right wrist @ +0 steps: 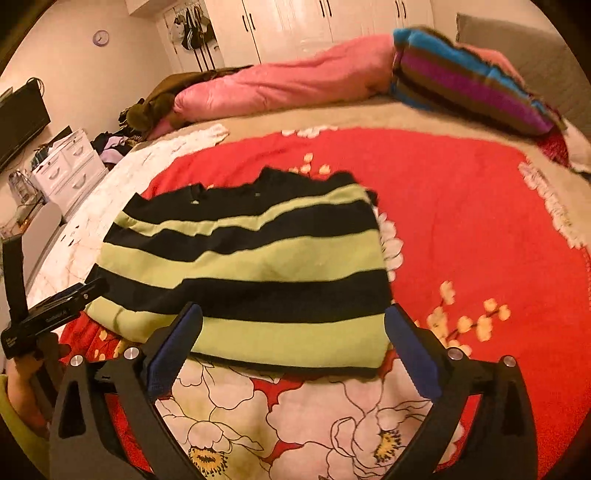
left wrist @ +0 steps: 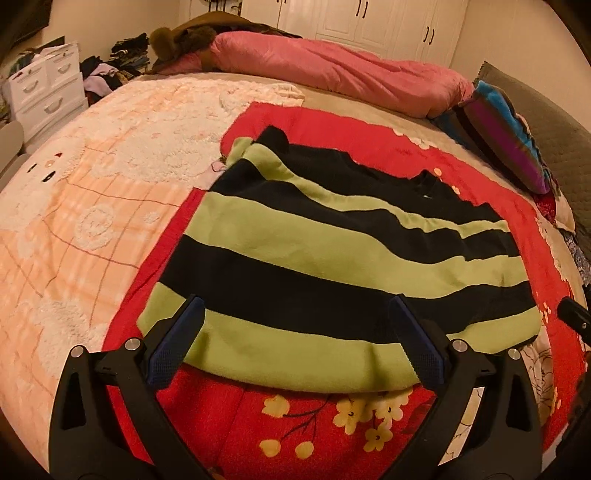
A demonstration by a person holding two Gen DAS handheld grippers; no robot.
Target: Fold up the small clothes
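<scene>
One striped garment (left wrist: 332, 258), green and black in broad bands, lies folded flat on a red floral blanket (left wrist: 332, 435) spread over the bed (left wrist: 92, 229). No earlier fold is visible beyond its doubled edges.

In the left wrist view, the left gripper (left wrist: 295, 332) hovers over the garment's near hem at 6 o'clock, its jaws spread wide, with nothing between the pads; whether they brush the cloth cannot be told. In the right wrist view, the right gripper (right wrist: 293, 339) stands over the garment's near right corner, jaws likewise spread wide and holding nothing. The left gripper shows there at 9 o'clock beside the garment's left edge, with a hand (right wrist: 22, 391) below it.

Around the garment, at 9 to 10 o'clock in the left view, a peach fleece blanket (left wrist: 74, 206) covers the bed. Farther off, at 12 o'clock, one pink quilt (left wrist: 332, 70) is rolled along the far edge, and at 2 o'clock lies one striped pillow (left wrist: 509, 136) in blue, purple and brown. Beyond, a white drawer chest (left wrist: 48, 92) stands at 10 o'clock, and white wardrobe doors (left wrist: 369, 22) line the far wall.
</scene>
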